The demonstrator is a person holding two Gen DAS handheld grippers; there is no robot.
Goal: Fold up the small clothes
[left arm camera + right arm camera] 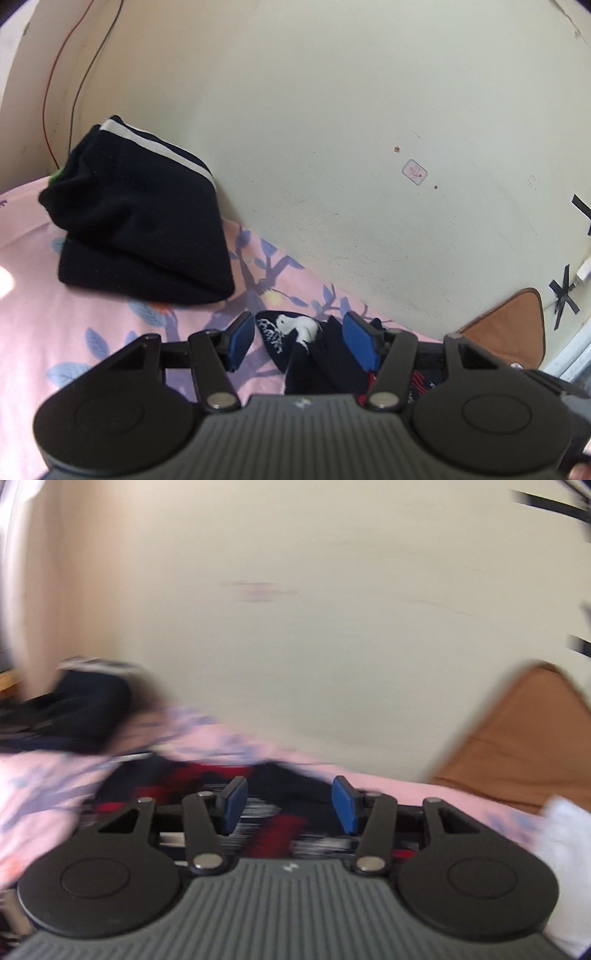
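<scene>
The left gripper [299, 341] is seen w/ its jaws about half open; a dark navy garment [317, 354] w/ a white print and red trim lies bunched on the pink floral bedsheet [92, 325] directly ahead of and below the blue pads [242, 341]. A raised fold of the cloth stands betw. the pads, close to the right-side pad, but no pinch on it can be made out, so nothing is judged held. The right gripper [290, 805] is likewise shown about half open, nothing clamped; the same dark garment [273, 823], w/ red and white markings, is spread under and ahead of its pads [345, 805], though heavy motion blur leaves the details unclear. Only in the left wrist view is a folded black garment w/ a white stripe [140, 221] shown sharply, set on the sheet against the cream wall [332, 129], well apart to the left of the gripper; in the right wrist view it is only a dark smear at far left. A brown cushion [524, 738] is shown large at right in the right wrist view, only as a corner in the left. Something white [565, 849] at the lower right edge is seen in the right wrist view alone; what it is cannot be told.
</scene>
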